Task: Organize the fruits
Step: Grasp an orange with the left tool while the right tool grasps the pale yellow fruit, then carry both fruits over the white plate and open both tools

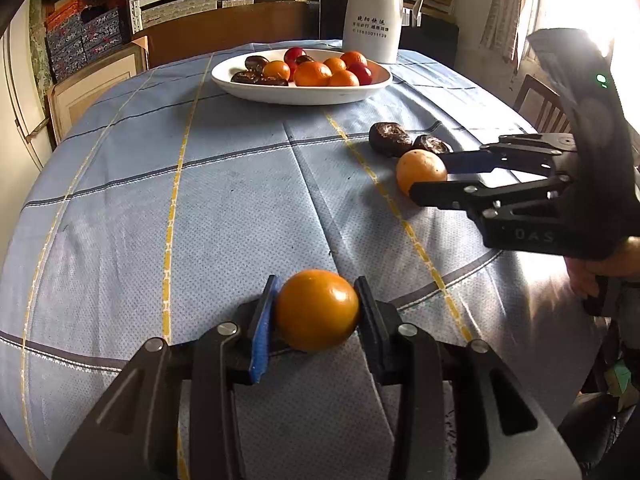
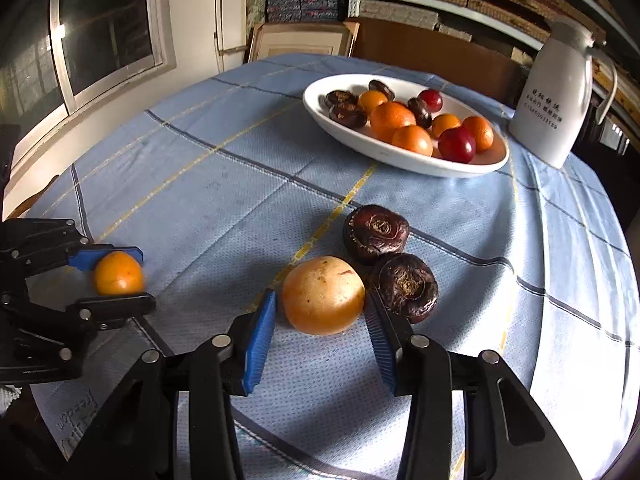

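Note:
My left gripper (image 1: 316, 308) is shut on a small orange (image 1: 317, 310) just above the blue checked tablecloth; it also shows in the right wrist view (image 2: 119, 274). My right gripper (image 2: 322, 312) is open around a pale orange (image 2: 323, 295) on the cloth, with gaps on both sides; this orange also shows in the left wrist view (image 1: 421, 170). Two dark brown wrinkled fruits (image 2: 376, 233) (image 2: 404, 286) lie right beside it. A white oval dish (image 2: 400, 160) at the far side holds several oranges, red plums and dark fruits.
A white thermos jug (image 2: 554, 96) stands behind the dish at the far right. A wooden chair (image 1: 540, 106) stands beyond the table's right edge. Shelves and stacked boxes line the back wall. The round table drops off at the near edge.

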Demonstrator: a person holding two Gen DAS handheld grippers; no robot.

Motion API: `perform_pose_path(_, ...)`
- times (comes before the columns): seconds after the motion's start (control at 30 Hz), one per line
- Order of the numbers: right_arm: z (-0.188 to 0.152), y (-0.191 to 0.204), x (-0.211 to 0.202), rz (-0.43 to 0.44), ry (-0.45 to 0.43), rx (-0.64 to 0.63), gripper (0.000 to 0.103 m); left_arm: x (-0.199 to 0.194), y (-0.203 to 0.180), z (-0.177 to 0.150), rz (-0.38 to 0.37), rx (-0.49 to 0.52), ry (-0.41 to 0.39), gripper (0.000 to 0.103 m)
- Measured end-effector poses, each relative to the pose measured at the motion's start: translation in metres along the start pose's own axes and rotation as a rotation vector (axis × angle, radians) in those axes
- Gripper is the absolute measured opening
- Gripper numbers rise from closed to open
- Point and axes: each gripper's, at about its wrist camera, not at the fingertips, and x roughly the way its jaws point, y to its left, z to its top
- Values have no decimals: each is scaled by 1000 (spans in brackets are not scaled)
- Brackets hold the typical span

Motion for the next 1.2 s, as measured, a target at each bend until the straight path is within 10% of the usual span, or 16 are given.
perform_pose_path(0.4, -8, -25, -21, 138, -107, 156, 41, -1, 9, 18, -69, -38, -9, 37)
perform_pose_path(0.9, 85, -120, -11, 34, -257, 334, 41, 53, 38, 188, -46, -86, -136, 37)
perform_pose_path(1.2, 131, -137, 52, 72, -241, 356, 51, 125, 66, 229, -30, -152, -101, 43)
